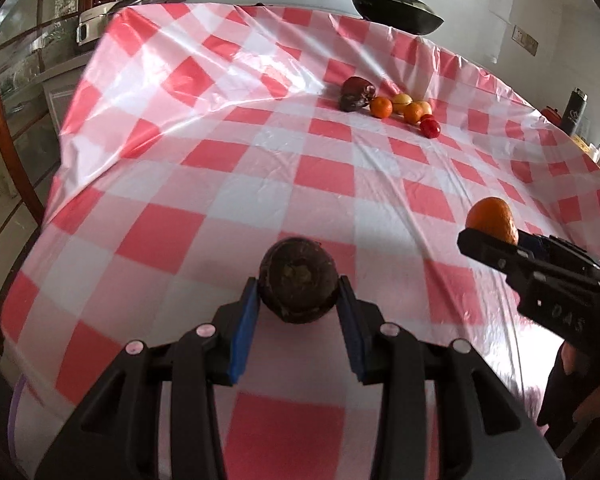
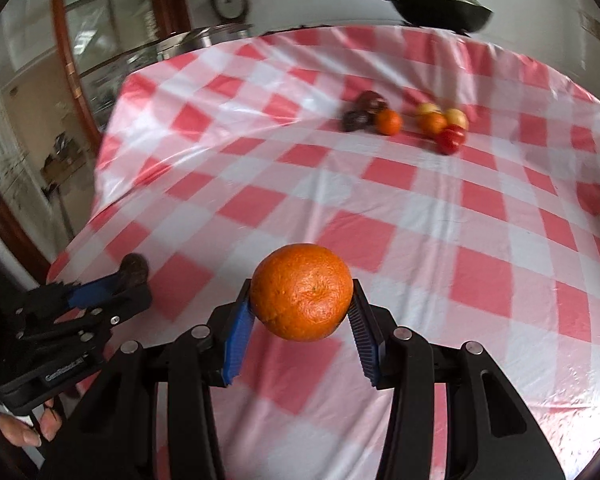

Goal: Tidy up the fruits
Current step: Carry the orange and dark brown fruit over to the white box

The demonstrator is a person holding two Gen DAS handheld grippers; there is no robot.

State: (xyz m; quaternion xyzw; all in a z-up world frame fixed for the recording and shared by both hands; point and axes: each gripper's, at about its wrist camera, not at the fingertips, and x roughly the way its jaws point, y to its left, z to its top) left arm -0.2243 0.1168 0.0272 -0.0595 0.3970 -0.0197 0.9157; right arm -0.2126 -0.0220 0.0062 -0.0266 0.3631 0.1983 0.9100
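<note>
- My left gripper (image 1: 298, 294): clamped on dark fruit (image 1: 298, 286); round, may roll out.
- My right gripper (image 2: 302, 306): pinching orange (image 2: 302, 292), well short of fruit cluster (image 2: 408, 122); setting down could scatter it.

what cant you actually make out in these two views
- Left wrist view: the underside of the dark fruit, hidden by the left gripper pads.
- Left wrist view: most of the orange, behind the right gripper finger.
- Right wrist view: the far fruit cluster is motion-blurred; kinds unclear.
</note>
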